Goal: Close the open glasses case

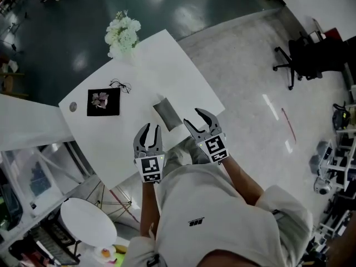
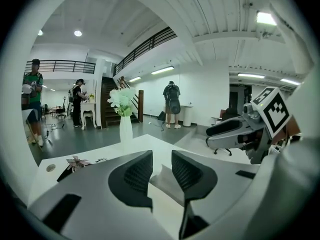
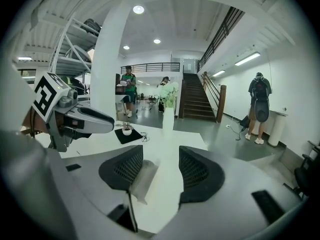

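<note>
Head view: the grey glasses case lies on the white surface, near its edge closest to the person. The left tongs hover at 7 o'clock of the case, the right tongs just beside it at 4 o'clock. Left gripper view: the tongs stand narrowly apart and grip nothing, with the case seen beyond the gap. Right gripper view: the tongs gape wider and are empty, the case by the left-hand jaw. A pair of glasses lies at 10 o'clock of the case, and a vase of white flowers stands at 11 o'clock.
</note>
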A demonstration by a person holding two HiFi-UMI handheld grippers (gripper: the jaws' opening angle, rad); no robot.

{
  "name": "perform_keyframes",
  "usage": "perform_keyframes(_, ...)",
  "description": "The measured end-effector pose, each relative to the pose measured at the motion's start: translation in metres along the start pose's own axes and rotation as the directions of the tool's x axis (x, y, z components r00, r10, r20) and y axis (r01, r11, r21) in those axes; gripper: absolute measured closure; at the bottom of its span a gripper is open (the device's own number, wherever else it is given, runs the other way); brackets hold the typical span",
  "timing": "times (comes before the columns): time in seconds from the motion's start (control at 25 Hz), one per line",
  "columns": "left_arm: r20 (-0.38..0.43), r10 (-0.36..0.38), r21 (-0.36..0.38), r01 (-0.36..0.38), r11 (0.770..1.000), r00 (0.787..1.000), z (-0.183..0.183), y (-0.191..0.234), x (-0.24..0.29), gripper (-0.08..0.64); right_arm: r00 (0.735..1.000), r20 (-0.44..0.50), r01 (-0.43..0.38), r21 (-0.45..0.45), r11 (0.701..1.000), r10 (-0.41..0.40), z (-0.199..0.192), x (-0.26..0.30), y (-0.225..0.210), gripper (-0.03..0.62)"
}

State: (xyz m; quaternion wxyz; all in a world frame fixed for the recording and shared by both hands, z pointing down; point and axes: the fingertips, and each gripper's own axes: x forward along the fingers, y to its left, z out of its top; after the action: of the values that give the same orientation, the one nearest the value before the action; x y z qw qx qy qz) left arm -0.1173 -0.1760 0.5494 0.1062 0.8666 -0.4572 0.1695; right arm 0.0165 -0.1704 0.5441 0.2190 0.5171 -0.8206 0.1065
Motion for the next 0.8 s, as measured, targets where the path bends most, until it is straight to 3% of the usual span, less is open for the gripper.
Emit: perform_keyframes(0.8, -0.184, -0.059, -0.026, 0.055, 0.998, 0.981, -0.064, -0.021, 0.082, 0.43, 0.982, -0.16, -0.108, -0.015, 0.994, 0.104, -0.065, 0.068, -0.023, 0.371)
